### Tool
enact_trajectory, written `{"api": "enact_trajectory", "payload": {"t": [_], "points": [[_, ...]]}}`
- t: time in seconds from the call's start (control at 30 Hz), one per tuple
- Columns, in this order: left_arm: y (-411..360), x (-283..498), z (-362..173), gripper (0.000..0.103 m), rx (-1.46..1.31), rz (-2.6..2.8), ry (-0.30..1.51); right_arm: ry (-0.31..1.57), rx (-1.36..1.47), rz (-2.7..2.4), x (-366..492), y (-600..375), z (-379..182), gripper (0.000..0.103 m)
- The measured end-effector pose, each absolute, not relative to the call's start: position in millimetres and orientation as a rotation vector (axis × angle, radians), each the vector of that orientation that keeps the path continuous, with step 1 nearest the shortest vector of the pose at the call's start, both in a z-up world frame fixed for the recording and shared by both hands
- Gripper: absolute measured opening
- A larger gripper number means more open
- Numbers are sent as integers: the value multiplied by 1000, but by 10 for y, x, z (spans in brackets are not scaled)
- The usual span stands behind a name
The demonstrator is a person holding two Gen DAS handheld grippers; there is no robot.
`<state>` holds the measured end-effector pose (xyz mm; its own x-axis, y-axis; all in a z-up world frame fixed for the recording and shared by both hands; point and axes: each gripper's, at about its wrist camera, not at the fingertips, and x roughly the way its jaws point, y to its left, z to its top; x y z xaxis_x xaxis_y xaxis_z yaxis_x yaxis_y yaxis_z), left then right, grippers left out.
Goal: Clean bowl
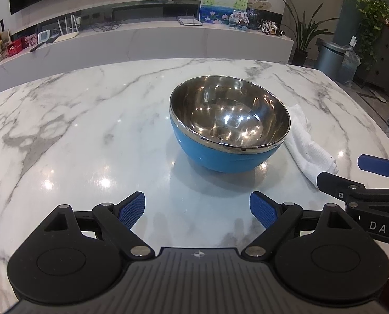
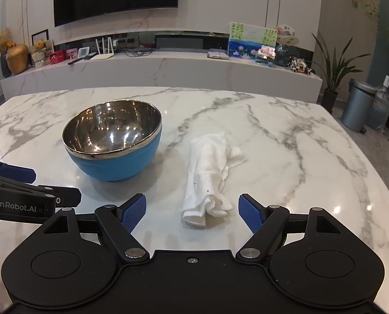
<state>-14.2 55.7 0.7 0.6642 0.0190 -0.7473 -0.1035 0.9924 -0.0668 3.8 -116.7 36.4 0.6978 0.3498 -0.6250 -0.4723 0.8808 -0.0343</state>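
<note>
We start at the left. Our left gripper (image 1: pixel 197 209) hangs low over the near edge of the marble table (image 1: pixel 76 130), with its jaws spread wide and nothing between them. It points straight at the bowl (image 1: pixel 229 123), which stands upright near the middle of the table, well apart from every edge. The bowl has a blue outer shell and a shiny steel inside with a thin metal rim. We see nothing lying inside it, only reflections of the lamps.

Just to the right of the bowl lies a white cloth (image 2: pixel 210 178), loosely rolled and folded, with its long side running from the far edge toward the near edge. In the left wrist view the cloth seems to touch the bowl or to go a little behind it; in the right wrist view a narrow strip of table shows between them, so we cannot say for sure.

Our right gripper (image 2: pixel 191 212) is above the near end of the cloth, its jaws also wide and empty.

We judge that the bowl is stiff, rather light, and smooth, so it may slide or spin on the polished marble when wiped. The rim is the best place to pinch it. The cloth is soft and will yield; the thick rolled near end gives the fullest grip.
</note>
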Motion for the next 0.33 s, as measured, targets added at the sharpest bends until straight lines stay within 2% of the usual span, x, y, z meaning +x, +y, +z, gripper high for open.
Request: {"api": "enact_trajectory", "payload": {"t": [0.33], "points": [[555,-146,12,87,-104,77,828,659,-200,462,29,-1143,365,76]]}}
